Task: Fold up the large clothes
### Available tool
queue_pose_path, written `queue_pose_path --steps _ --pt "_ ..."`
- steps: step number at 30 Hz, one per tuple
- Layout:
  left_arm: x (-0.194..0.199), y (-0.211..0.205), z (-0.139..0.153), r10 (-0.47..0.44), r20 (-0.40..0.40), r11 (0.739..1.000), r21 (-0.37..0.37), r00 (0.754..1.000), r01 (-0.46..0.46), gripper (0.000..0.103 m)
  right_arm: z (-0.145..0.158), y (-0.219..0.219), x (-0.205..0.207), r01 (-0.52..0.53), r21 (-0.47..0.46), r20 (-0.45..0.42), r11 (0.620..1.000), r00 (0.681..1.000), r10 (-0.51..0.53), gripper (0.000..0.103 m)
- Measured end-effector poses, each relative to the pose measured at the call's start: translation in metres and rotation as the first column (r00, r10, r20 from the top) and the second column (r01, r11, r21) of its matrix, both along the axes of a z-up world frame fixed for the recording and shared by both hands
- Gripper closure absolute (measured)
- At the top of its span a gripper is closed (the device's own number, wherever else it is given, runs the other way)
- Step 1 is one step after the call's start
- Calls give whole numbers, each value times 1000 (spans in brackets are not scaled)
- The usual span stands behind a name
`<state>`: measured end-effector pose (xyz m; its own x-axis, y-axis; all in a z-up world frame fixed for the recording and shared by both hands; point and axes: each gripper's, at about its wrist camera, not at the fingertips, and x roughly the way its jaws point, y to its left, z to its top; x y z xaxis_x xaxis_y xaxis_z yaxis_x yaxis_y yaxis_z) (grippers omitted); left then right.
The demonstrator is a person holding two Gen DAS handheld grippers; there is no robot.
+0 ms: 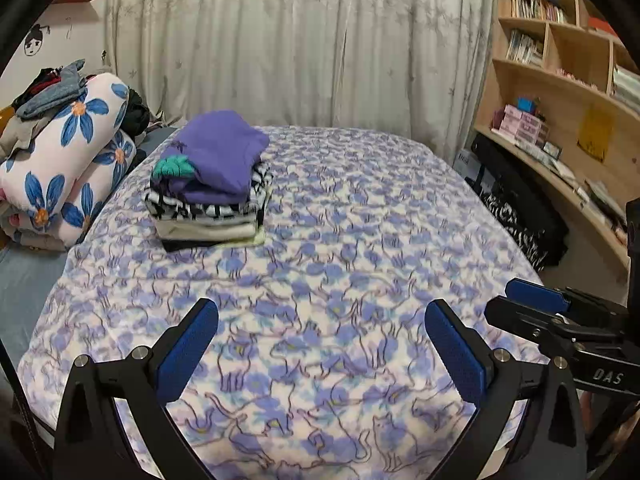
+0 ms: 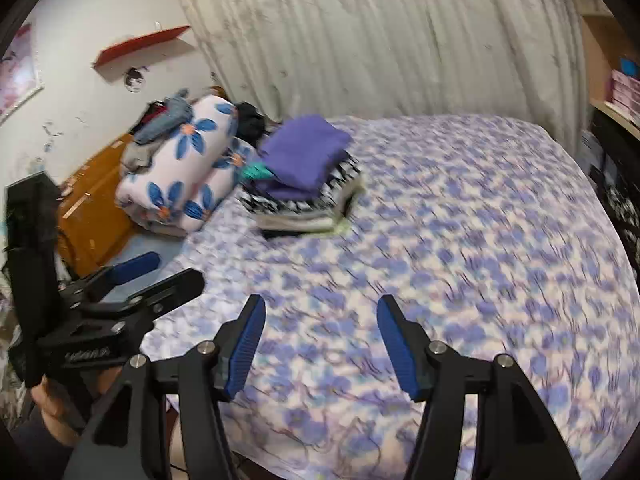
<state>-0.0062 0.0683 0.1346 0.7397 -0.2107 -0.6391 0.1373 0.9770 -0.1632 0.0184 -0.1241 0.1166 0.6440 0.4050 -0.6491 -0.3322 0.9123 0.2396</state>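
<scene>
Left claw (image 1: 320, 344) and right claw (image 2: 320, 340) — both spread wide, holding nothing, over the bed (image 1: 360, 240). Folded clothes stack (image 1: 212, 184) sits on the bed's far left, beside rolled quilts (image 1: 68, 160).

soft printed cloth bedspread (image 1: 360, 240), matt wooden bookshelf (image 1: 560, 92), folded knit clothes stack (image 1: 212, 184).

We stood in a home bedroom: a bed (image 1: 360, 208) under a cat-print blanket, drawn curtains (image 1: 300, 40), a wooden bookshelf (image 1: 560, 64), rolled floral quilts (image 1: 68, 152), 1 stack of folded clothes (image 1: 212, 184).
</scene>
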Motion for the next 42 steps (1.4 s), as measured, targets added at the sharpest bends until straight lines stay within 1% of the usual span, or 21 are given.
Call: queue_pose_path --steps 2,4,6,7,9,13,15,19,21,24,27,32,42 --pt "-7 -6 -23 26 -16 1000 10 1000 -26 1 -20 -2 -8 37 -29 7 999 999 -37 45" --pt "-7 -8 -40 44 -45 999 14 998 -43 1 -36 -3 -13 57 -49 5 997 998 -57 43" --pt "-6 -8 -54 62 -73 998 -1 995 -62 1 -53 -3 -15 70 -43 -17 997 997 -71 38" --pt "-6 -9 -62 74 -86 997 -6 994 -75 1 -61 -4 -17 75 -37 -26 997 997 -76 38" --pt "-6 -12 -75 99 -98 995 15 990 -98 1 -76 -5 -18 95 -39 -36 995 995 -97 36" --pt "-10 -21 -97 126 -93 990 71 988 -120 1 -97 -7 -22 164 -78 -23 983 986 -166 33" --pt "-11 -23 -106 136 -101 988 89 986 -127 1 -105 -9 -22 193 -76 -29 978 980 -196 31" --pt "-10 -26 -124 140 -142 987 102 980 -126 1 -120 -11 -22 211 -68 -61 975 975 -215 30" --pt "-12 -26 -130 146 -148 985 111 978 -131 1 -126 -11 -24 211 -75 -72 975 974 -216 30" --pt "-13 -26 -136 149 -155 984 124 977 -131 1 -133 -9 -25 208 -75 -91 975 972 -215 30" --pt "-14 -24 -140 152 -174 984 114 973 -133 1 -137 -9 -26 209 -64 -107 976 971 -215 30" --pt "-16 -20 -146 148 -215 988 76 965 -135 1 -137 -9 -28 215 -68 -99 974 970 -221 30" --pt "-16 -18 -151 149 -243 988 60 959 -139 1 -135 -6 -31 221 -85 -88 972 970 -228 30"
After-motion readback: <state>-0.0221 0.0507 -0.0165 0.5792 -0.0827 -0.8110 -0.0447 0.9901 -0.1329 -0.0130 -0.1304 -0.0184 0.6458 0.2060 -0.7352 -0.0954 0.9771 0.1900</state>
